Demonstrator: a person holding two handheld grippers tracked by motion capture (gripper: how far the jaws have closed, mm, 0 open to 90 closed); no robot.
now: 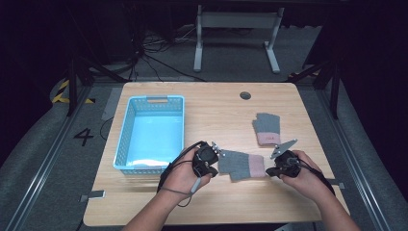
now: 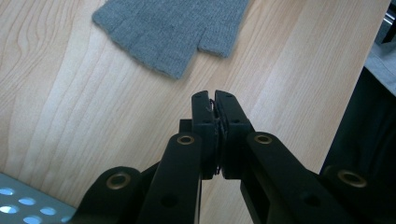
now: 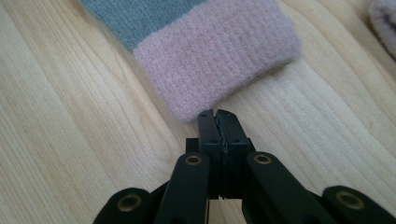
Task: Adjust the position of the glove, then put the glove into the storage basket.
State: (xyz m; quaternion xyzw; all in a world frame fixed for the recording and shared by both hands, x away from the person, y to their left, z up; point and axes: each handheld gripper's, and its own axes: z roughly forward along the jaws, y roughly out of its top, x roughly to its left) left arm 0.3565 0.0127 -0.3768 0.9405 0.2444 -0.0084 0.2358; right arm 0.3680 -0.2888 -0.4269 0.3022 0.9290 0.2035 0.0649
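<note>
Closed, empty right gripper is set just short of glove cuff; left gripper likewise closed beyond its fingers, glove lengthwise between.

Left claw and right claw: black linked arms joined by brass-ringed pivots, ribbed black pads; black cables trailing; grey three-cornered plate atop the right; bare forearms.
</note>
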